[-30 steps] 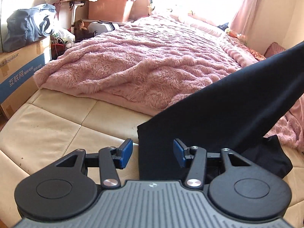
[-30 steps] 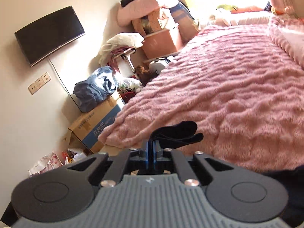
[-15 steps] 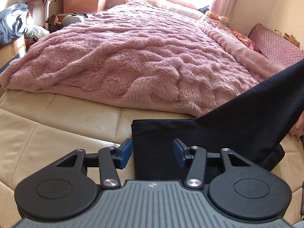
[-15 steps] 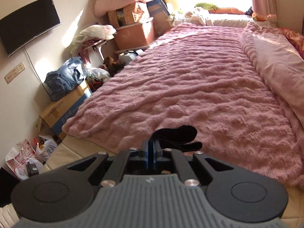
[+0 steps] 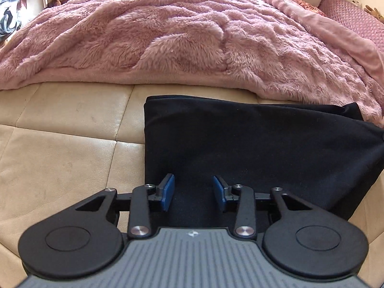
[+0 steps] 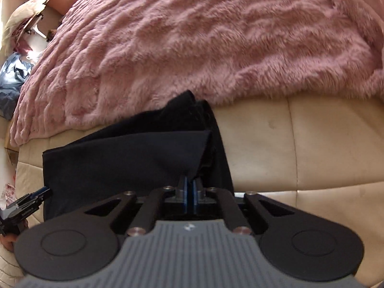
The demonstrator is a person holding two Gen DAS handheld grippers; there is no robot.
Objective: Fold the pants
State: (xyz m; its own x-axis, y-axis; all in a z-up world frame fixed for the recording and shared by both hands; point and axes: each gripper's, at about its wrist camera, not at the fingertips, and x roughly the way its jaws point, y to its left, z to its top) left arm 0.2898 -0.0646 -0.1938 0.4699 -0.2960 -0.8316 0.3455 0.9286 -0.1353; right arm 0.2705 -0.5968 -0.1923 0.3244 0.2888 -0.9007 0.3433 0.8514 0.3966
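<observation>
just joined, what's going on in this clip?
A person with a handheld gripper in each hand is folding dark pants on a cream padded surface at the edge of a pink fuzzy blanket. The right gripper is shut on a corner of the pants' top layer, low over the pile. The left gripper sits open over the near left corner, gripping nothing. The pants lie folded over, not yet released.

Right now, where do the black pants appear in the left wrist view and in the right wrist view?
Left wrist view: the black pants lie centre and right, beyond the open left gripper.
Right wrist view: the pants lie centre-left, one corner pinched in the right gripper.
Shared landmark: the pink fluffy blanket behind them.
</observation>
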